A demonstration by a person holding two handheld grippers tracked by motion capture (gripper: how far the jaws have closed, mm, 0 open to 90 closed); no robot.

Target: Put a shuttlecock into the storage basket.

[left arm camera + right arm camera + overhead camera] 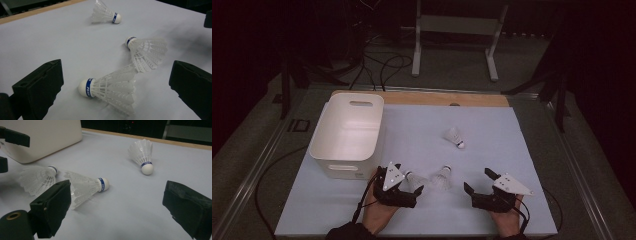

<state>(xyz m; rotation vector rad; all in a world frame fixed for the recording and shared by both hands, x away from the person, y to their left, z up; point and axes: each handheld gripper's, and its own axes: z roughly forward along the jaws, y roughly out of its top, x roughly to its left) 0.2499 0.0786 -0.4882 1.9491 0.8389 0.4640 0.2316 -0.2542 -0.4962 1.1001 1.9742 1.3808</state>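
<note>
High view: overhead, faces fwd/down. Tool views: low, close; all share shuttlecocks.

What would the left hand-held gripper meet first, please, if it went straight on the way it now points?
Probably the nearest shuttlecock, which lies between the open jaws of the left hand-held gripper, cork toward the left jaw; its skirt seems to touch a second shuttlecock behind.

Shuttlecock band lettering — partly turned away, only "PEA" legible. White bin — cropped by top edge, right gripper view.
</note>
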